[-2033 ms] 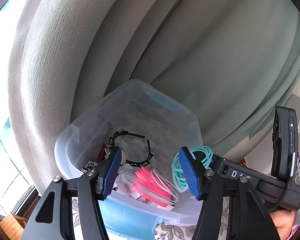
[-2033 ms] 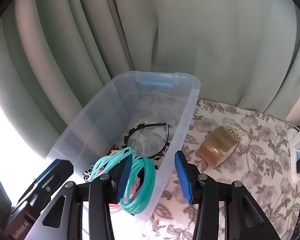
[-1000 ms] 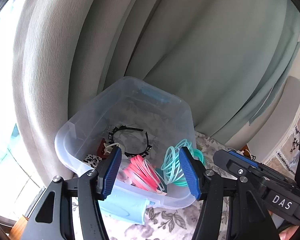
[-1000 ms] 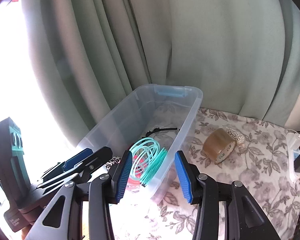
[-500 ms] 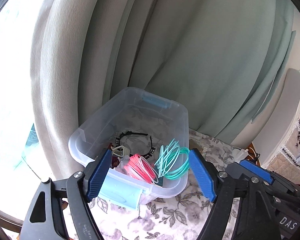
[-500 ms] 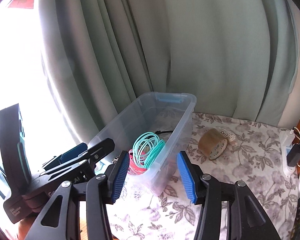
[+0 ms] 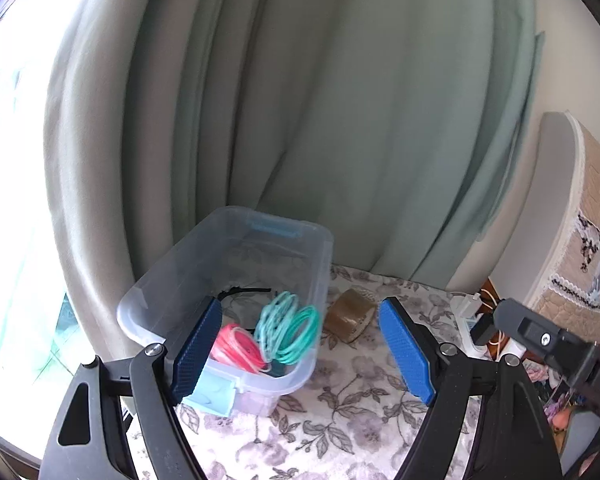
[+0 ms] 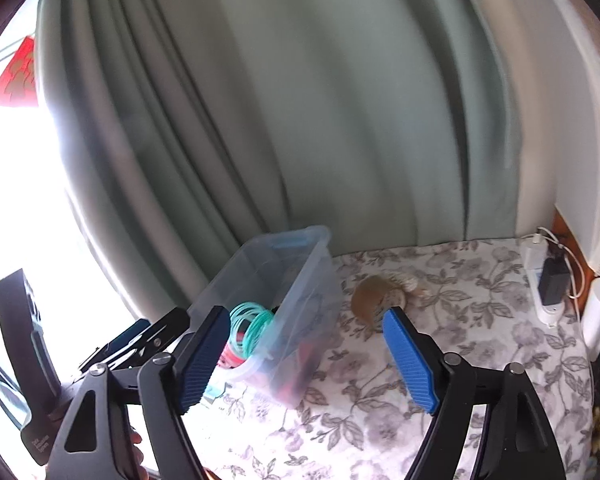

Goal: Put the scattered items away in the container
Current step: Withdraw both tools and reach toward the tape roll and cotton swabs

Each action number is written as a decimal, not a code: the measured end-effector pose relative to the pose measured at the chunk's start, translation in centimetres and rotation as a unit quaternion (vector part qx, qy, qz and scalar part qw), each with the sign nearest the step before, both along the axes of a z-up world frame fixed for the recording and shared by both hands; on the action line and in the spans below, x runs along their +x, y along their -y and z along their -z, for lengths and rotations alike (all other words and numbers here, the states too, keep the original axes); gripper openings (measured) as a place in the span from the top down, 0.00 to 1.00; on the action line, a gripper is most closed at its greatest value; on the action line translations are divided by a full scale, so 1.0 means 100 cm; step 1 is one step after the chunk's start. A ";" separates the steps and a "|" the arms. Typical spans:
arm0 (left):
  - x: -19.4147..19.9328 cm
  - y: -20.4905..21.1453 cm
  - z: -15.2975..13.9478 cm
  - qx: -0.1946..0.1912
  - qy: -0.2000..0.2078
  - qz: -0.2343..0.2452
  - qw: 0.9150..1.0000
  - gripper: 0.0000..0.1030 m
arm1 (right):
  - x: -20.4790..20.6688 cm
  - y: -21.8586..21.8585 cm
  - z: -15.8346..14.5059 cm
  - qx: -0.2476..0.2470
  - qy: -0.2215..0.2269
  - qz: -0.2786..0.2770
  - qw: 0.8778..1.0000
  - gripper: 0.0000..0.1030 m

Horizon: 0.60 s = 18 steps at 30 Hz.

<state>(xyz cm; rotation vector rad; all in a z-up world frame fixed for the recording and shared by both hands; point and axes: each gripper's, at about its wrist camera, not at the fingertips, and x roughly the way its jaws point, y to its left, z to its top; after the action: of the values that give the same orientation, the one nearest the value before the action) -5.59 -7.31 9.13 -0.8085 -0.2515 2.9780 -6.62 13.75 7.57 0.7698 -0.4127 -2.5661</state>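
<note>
A clear plastic container (image 7: 320,268) (image 8: 300,276) stands on a floral cloth by the curtain. Inside lie teal rings (image 7: 290,328) (image 8: 252,326), pink rings (image 7: 236,346) and a black headband (image 7: 244,291). A brown tape roll (image 7: 350,316) (image 8: 374,300) lies on the cloth right of the container, with white beads (image 8: 406,280) behind it. My left gripper (image 7: 302,356) is open and empty, back from the container. My right gripper (image 8: 306,360) is open and empty, also drawn back above the cloth.
Green curtains (image 7: 340,120) hang behind the container. A white power strip with a black plug (image 8: 548,280) lies at the right edge of the cloth. A white headboard (image 7: 556,200) stands at the right. A bright window is at the left.
The teal rings left my right gripper and now lie in the container. Both grippers pulled back and up from the container and opened wider.
</note>
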 end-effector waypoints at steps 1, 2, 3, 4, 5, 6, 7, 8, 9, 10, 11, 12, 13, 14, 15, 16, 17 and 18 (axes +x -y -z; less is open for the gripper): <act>-0.001 -0.006 -0.001 -0.004 0.000 0.006 1.000 0.21 | -0.001 -0.006 0.003 -0.003 0.003 0.006 1.000 0.17; -0.001 -0.011 -0.002 -0.008 0.000 0.012 1.000 0.21 | -0.003 -0.012 0.006 -0.006 0.007 0.012 1.000 0.17; -0.002 -0.018 -0.001 -0.011 0.000 0.019 1.000 0.21 | -0.005 -0.018 0.009 -0.008 0.011 0.017 1.000 0.16; -0.003 -0.024 -0.001 -0.014 0.001 0.027 1.000 0.21 | -0.007 -0.023 0.012 -0.011 0.015 0.023 1.000 0.16; -0.004 -0.030 0.000 -0.016 0.002 0.035 0.999 0.21 | -0.009 -0.029 0.015 -0.013 0.019 0.028 0.999 0.16; -0.005 -0.037 0.001 -0.019 0.004 0.043 0.999 0.21 | -0.010 -0.035 0.019 -0.016 0.023 0.034 0.999 0.16; -0.007 -0.043 0.003 -0.021 0.007 0.052 0.998 0.21 | -0.012 -0.040 0.022 -0.018 0.027 0.039 0.999 0.16; -0.008 -0.050 0.005 -0.023 0.010 0.060 0.998 0.21 | -0.014 -0.046 0.025 -0.021 0.031 0.045 0.998 0.16; -0.010 -0.056 0.008 -0.024 0.014 0.071 0.997 0.21 | -0.016 -0.052 0.028 -0.023 0.035 0.051 0.998 0.16; -0.012 -0.062 0.012 -0.027 0.019 0.083 0.996 0.21 | -0.018 -0.058 0.031 -0.026 0.039 0.056 0.997 0.16; -0.015 -0.068 0.017 -0.033 0.025 0.091 0.995 0.21 | -0.019 -0.063 0.035 -0.028 0.043 0.062 0.997 0.16; -0.018 -0.074 0.024 -0.041 0.033 0.097 0.994 0.21 | -0.021 -0.069 0.038 -0.031 0.047 0.067 0.996 0.16; -0.022 -0.079 0.031 -0.049 0.042 0.099 0.993 0.21 | -0.024 -0.073 0.043 -0.032 0.052 0.070 0.996 0.16; -0.026 -0.082 0.037 -0.055 0.051 0.100 0.992 0.21 | -0.027 -0.075 0.049 -0.032 0.058 0.072 0.995 0.16; -0.030 -0.086 0.043 -0.058 0.058 0.100 0.992 0.21 | -0.030 -0.078 0.055 -0.033 0.064 0.075 0.995 0.16; -0.034 -0.089 0.049 -0.060 0.064 0.099 0.991 0.21 | -0.033 -0.081 0.060 -0.033 0.070 0.077 0.994 0.16; -0.037 -0.092 0.055 -0.062 0.070 0.099 0.991 0.21 | -0.036 -0.084 0.066 -0.034 0.075 0.079 0.993 0.16; -0.041 -0.095 0.060 -0.064 0.076 0.098 0.990 0.21 | -0.039 -0.086 0.072 -0.036 0.082 0.080 0.993 0.16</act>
<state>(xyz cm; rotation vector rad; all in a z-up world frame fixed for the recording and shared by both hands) -9.70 2.14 3.09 -1.0127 0.0158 2.7746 -10.55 22.37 0.33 0.9588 -0.6389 -2.6260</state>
